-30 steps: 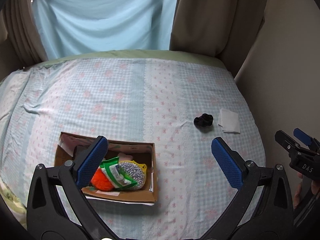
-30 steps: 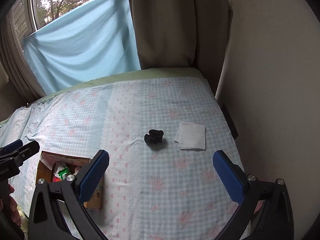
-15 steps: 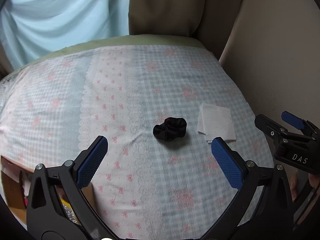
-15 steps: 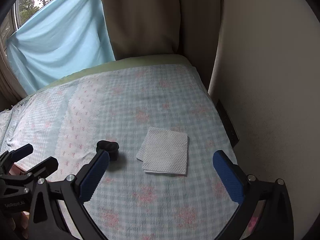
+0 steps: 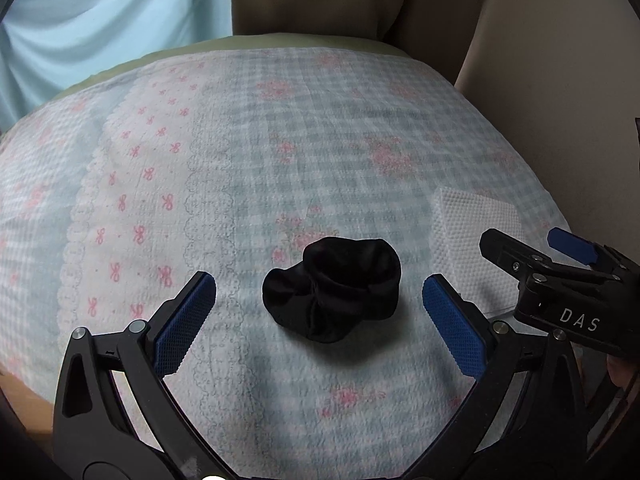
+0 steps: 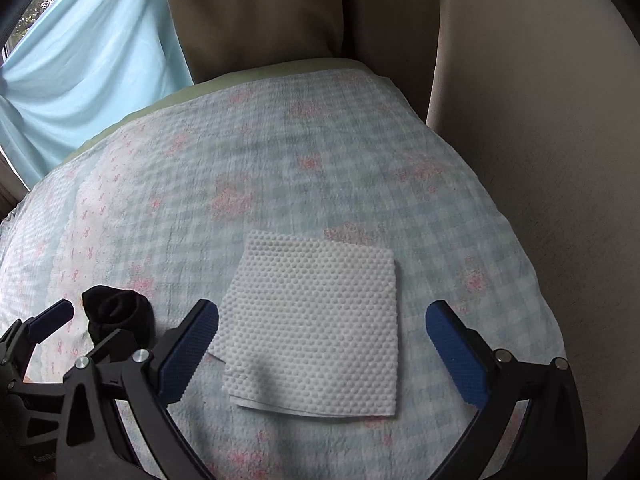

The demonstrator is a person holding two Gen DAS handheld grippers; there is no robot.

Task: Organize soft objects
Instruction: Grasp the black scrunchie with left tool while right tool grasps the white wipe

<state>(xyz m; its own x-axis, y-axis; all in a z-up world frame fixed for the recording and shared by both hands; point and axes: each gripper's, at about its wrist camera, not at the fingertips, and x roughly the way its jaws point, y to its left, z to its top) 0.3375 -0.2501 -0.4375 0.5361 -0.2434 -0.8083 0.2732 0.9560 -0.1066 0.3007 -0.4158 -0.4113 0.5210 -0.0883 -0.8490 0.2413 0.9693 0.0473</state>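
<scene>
- Basically both grippers are lined up for a pick: left gripper [image 5: 319, 314] spread wide around the black scrunchie [image 5: 332, 288], right gripper [image 6: 322, 350] spread wide over the folded white paper towel [image 6: 316, 324]; neither holds anything.
- Best move for the left: drop straight down so the pads [image 5: 184, 322] flank the bunched fabric, then squeeze at mid-height; it looks squashy, so a shallow pinch may slip off.
- Best move for the right: the towel lies flat, so likely needs one finger tip under the near edge; risk of pinching the bedspread [image 6: 360, 152] too.
- Surface: soft blue-check spread with pink flowers, lace strip on the left.
- Room: beige wall [image 6: 540, 100] right, tan curtain [image 6: 256, 12] far, pale blue sheet [image 6: 92, 60] far left.
- Scrunchie sits just left of the towel, not touching.
</scene>
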